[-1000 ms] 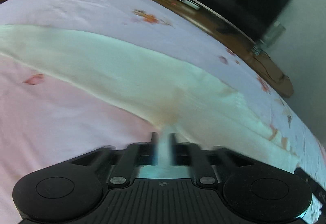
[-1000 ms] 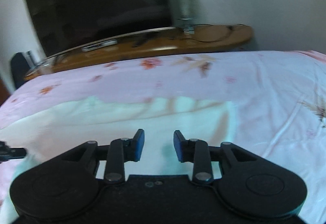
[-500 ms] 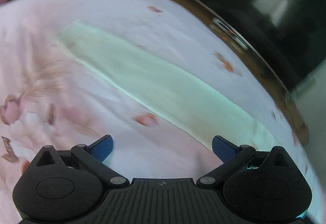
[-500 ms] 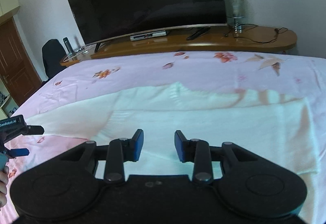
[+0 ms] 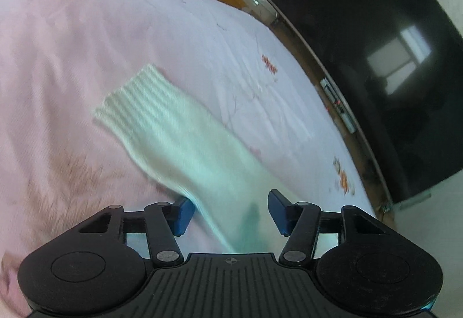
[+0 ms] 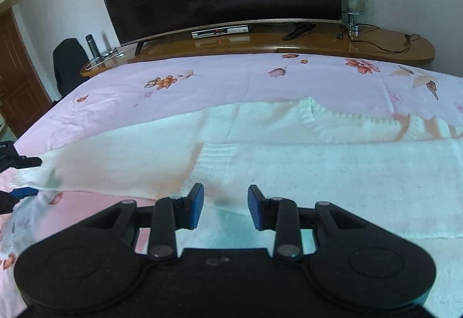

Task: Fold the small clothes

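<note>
Behind left claw [image 5: 228, 212], blurred sleeve [image 5: 185, 141] (cuff sharper), sweater cut off.

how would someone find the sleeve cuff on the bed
Start at the bed's pink flowered sheet, in front of the big TV. A white knit sweater lies spread on it, with one sleeve running out past the left gripper. The cuff is that sleeve's far end, the only part with raised ribs.

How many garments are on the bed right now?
1: a white sweater spread across the bed, one sleeve between the left gripper's jaws, which have just been closing but stand apart. Others may lie out of view.
</note>
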Available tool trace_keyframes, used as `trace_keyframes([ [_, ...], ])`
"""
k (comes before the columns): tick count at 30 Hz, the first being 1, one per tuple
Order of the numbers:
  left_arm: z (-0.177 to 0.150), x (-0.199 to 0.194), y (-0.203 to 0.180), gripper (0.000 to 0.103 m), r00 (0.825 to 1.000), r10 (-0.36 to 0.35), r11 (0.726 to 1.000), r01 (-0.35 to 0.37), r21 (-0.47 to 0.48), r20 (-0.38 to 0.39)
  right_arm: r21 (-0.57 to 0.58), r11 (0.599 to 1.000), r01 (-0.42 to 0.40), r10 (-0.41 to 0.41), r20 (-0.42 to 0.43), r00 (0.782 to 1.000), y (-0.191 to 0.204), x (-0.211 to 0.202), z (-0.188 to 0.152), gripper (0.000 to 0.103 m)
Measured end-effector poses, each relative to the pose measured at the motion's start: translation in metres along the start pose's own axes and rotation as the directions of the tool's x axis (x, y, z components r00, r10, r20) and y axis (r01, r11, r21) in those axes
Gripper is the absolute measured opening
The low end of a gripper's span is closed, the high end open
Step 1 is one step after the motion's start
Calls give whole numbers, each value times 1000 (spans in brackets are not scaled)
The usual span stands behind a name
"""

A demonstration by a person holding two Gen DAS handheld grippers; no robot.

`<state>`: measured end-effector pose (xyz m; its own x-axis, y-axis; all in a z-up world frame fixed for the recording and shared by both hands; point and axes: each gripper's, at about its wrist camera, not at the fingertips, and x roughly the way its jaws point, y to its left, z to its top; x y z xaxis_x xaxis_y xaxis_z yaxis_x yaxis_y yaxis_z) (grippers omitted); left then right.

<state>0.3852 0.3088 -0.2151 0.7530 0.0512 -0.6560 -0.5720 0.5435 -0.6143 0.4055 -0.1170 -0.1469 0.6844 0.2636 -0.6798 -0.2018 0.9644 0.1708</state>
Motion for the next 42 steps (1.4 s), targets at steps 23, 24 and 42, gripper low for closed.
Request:
trace_keyframes([
  [23,-74,3,-195,4,939,-310,860,344,378,-149,4,998,56,-56,32,998,-12,0,0,35],
  [24,-90,4,-212,4,927,-323,837,375,399,-192,32,998,53,-54,45,998,-21,-9,0,35],
  [42,-270,-14,-342,99,881,-205,577,461,674,-427,257,966,6,-14,31,999,-147,-82,-36,58],
])
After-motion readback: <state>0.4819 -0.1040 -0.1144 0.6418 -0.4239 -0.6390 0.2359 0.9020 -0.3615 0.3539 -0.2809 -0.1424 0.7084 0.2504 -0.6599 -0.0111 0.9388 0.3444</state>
